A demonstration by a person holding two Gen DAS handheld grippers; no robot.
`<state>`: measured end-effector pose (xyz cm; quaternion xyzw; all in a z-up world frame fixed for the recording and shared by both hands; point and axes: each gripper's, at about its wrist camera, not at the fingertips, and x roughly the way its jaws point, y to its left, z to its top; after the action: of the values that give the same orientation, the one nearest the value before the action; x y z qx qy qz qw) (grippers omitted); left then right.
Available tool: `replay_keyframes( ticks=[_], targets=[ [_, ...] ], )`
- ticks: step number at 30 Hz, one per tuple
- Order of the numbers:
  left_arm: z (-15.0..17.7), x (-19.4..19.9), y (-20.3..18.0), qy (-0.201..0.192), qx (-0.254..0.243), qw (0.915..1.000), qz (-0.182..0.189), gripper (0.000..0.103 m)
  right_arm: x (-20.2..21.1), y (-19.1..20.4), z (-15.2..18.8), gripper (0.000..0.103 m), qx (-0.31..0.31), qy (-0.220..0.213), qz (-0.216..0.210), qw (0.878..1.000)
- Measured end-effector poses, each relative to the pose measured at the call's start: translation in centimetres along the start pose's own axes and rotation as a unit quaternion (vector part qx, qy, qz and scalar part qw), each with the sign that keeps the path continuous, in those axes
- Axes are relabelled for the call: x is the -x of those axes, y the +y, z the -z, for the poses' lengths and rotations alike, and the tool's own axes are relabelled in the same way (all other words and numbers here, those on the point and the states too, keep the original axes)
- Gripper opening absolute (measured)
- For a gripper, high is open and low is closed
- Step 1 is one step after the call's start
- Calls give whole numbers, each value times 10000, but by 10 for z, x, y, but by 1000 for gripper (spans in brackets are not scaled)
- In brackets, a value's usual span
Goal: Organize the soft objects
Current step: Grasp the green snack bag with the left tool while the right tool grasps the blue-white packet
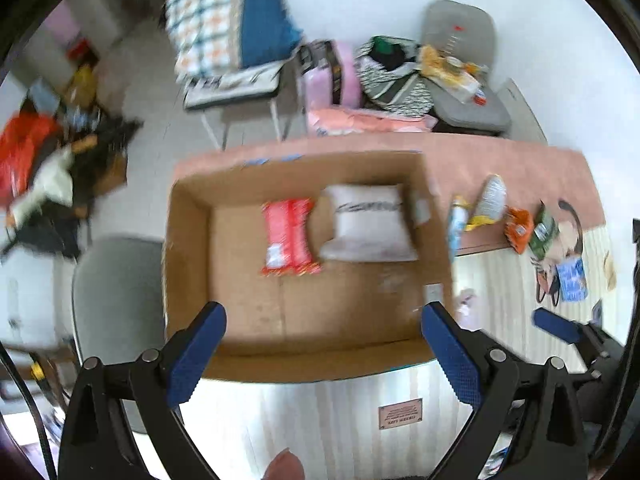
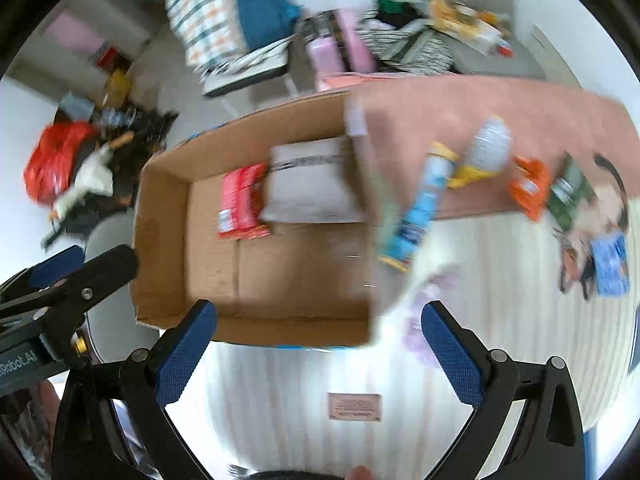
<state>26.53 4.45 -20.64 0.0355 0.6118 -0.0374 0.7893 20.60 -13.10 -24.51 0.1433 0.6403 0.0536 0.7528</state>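
An open cardboard box stands on the table and holds a red snack packet and a white pillow-like pack. To its right lie a light blue pack, a yellow-and-white pack, an orange pack, a green pack and a blue pack. My left gripper is open and empty over the box's near edge. My right gripper is open and empty, just right of it.
The table has a pink cloth at the back and a striped white cloth in front. A small lilac item lies near the right fingers. Behind stand chairs piled with a checked cushion and bags. Clutter lies on the floor at left.
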Motion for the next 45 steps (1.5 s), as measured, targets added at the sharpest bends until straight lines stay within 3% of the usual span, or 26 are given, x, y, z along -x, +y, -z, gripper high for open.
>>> replay_keyframes(
  ticks=[4,7,11,13,16,22,23,25,26,27,30,32,35,39,40,42,44,45],
  targets=[
    [-18,-6,-72,-23,-523,9986,-35,100,28,-94,-3,103,-628,-162,332,9973],
    [-36,-33,-131,259,-764,9966,165,100,40,-178,-5,103,-1089,-229,730,9911],
    [-48,-76,-195,582,-1053,9926,176,100,24,-276,-14,102,-1331,-29,1461,9803],
    [-53,-99,-225,784,-1212,9894,161,100,5,-314,-21,94,-1184,220,1808,9761],
    [-58,-136,-261,1043,-1423,9843,65,100,-20,-344,-34,92,-937,547,1961,9746],
    [-71,-189,-304,1349,-1822,9738,-173,100,-52,-354,-46,92,-501,893,1894,9766],
    [-73,-194,-309,1351,-1829,9736,-207,100,-59,-359,-48,87,-518,961,1876,9762],
    [-78,-199,-320,1347,-1858,9732,-150,100,-74,-371,-50,61,-573,1167,1833,9744],
    [-81,-200,-326,1351,-1889,9726,-104,100,-78,-376,-50,39,-631,1229,1796,9740],
    [-85,-201,-334,1359,-1931,9717,-30,100,-80,-383,-50,28,-751,1238,1659,9755],
    [-95,-204,-358,1357,-2136,9674,106,100,-74,-409,-49,16,-1404,1085,871,9803],
    [-100,-210,-376,1411,-2303,9627,140,100,-68,-433,-46,16,-1916,985,345,9759],
    [-106,-226,-402,1646,-2488,9541,254,100,-64,-467,-40,19,-2331,927,231,9677],
    [-103,-251,-433,1955,-2865,9377,195,100,-60,-495,-35,62,-2565,886,667,9602],
    [-102,-256,-437,2016,-2916,9349,175,100,-58,-497,-35,66,-2518,872,772,9607],
    [-99,-266,-445,2130,-2969,9308,128,100,-56,-498,-36,83,-2406,912,1018,9610],
    [-95,-270,-451,2104,-3045,9290,32,95,-53,-494,-38,85,-2288,885,1196,9620],
    [-93,-271,-454,2108,-3092,9273,31,83,-49,-491,-38,85,-2253,849,1287,9620]
  ],
)
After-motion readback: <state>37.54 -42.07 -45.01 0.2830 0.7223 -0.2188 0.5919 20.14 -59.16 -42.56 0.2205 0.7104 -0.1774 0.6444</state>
